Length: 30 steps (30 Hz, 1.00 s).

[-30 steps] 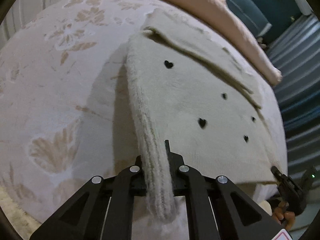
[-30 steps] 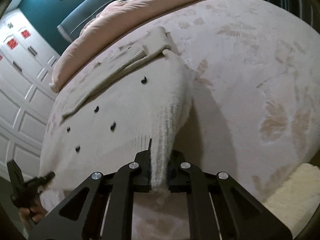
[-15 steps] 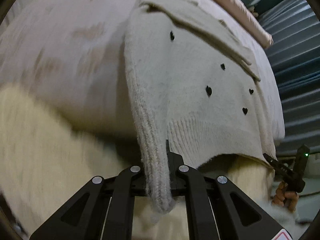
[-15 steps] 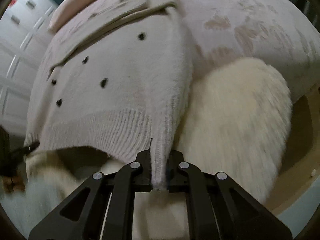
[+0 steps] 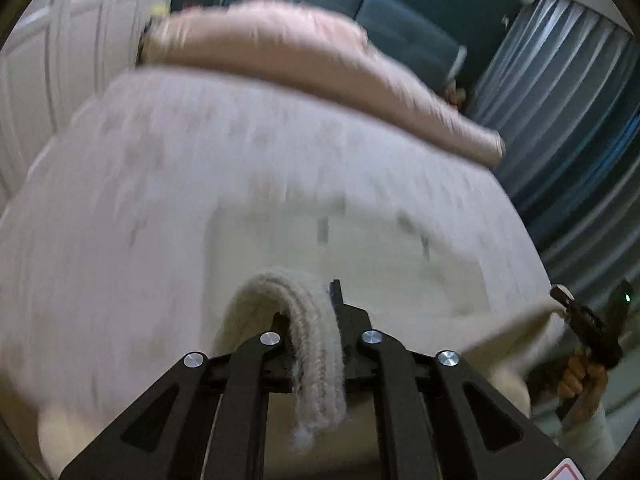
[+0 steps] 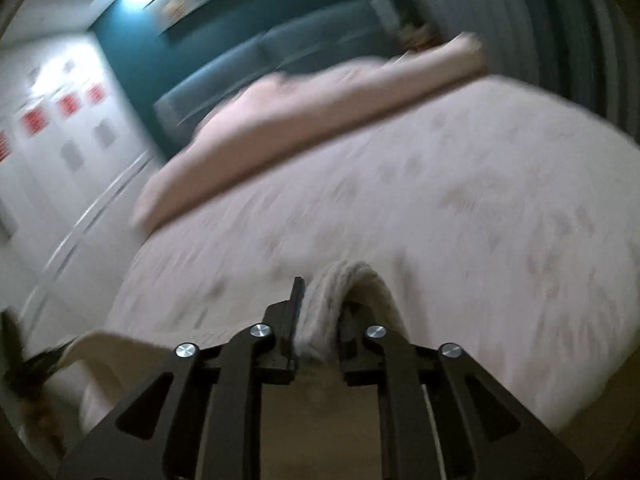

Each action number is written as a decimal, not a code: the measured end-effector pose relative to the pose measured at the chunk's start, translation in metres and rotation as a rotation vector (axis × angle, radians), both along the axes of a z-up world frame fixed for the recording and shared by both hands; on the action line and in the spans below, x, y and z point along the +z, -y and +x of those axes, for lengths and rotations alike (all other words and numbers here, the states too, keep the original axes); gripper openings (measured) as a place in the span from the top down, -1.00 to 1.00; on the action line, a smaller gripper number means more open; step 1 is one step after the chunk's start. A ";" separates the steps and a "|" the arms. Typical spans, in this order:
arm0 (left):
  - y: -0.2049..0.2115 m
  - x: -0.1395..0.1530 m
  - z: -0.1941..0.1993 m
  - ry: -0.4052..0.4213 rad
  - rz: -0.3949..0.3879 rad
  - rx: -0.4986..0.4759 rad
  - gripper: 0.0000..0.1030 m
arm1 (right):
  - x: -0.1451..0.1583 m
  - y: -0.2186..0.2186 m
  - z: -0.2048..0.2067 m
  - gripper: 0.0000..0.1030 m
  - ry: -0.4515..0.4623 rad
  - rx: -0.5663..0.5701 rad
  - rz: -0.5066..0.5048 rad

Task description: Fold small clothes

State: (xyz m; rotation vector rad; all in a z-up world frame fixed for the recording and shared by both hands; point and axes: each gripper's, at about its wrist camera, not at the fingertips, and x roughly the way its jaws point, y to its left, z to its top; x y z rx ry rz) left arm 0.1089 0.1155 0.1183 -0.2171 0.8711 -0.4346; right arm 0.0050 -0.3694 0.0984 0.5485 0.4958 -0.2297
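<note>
A ribbed corner of the cream sweater [image 5: 316,344] is being pinched between the closed jaws of the left gripper [image 5: 310,324]; the opposite corner is being clamped by the shut jaws of the right gripper [image 6: 320,320]; the hem is being held lifted between them, while the blurred body of the garment is lying on the floral bedspread [image 5: 120,184]; a pink duvet [image 5: 304,60] is lying folded beyond.

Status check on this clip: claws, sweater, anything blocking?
Left claw and right claw both shut on sweater hem. Frames blurred. No obstruction seen on bed.
</note>
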 end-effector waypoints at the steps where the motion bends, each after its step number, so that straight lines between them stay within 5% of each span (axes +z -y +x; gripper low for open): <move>1: 0.006 0.002 0.019 0.040 0.020 0.056 0.64 | 0.002 0.002 0.010 0.69 0.014 -0.048 0.027; 2: 0.010 0.005 0.034 0.066 0.033 0.116 0.46 | 0.007 0.004 0.017 0.65 0.057 -0.083 0.114; 3: 0.014 0.008 0.048 0.090 0.051 0.171 0.31 | 0.012 0.007 0.017 0.41 0.104 -0.099 0.169; 4: 0.016 0.014 0.052 0.109 0.089 0.246 0.29 | 0.020 0.006 0.012 -0.16 0.153 -0.135 0.174; 6: 0.009 0.030 0.048 0.184 0.054 0.302 -0.12 | 0.035 -0.008 -0.010 -0.64 0.244 -0.217 0.069; 7: 0.003 0.035 0.043 0.215 0.035 0.305 -0.54 | 0.036 -0.015 -0.015 -0.64 0.244 -0.210 0.023; 8: -0.005 0.037 0.035 0.240 0.037 0.337 -0.71 | 0.035 -0.019 -0.018 -0.64 0.211 -0.187 -0.040; 10: -0.015 0.027 0.022 0.241 0.052 0.343 -0.69 | 0.018 -0.020 -0.025 -0.64 0.056 -0.171 -0.120; 12: -0.024 0.001 0.020 0.153 0.076 0.315 -0.69 | -0.016 -0.015 -0.031 -0.64 -0.071 -0.156 -0.136; 17: -0.034 -0.090 0.015 -0.145 0.028 0.320 -0.69 | -0.101 -0.002 -0.031 -0.64 -0.347 -0.161 0.005; 19: -0.029 -0.117 0.022 -0.242 -0.037 0.335 -0.69 | -0.123 0.004 -0.029 -0.64 -0.375 -0.169 0.120; 23: -0.015 -0.135 0.030 -0.283 -0.066 0.338 -0.69 | -0.147 0.006 -0.025 -0.64 -0.377 -0.173 0.286; 27: -0.001 -0.161 0.042 -0.410 -0.087 0.323 -0.68 | -0.159 0.007 -0.006 -0.68 -0.385 -0.212 0.350; 30: -0.004 -0.161 0.042 -0.392 -0.105 0.366 -0.42 | -0.154 0.007 0.002 -0.62 -0.354 -0.212 0.392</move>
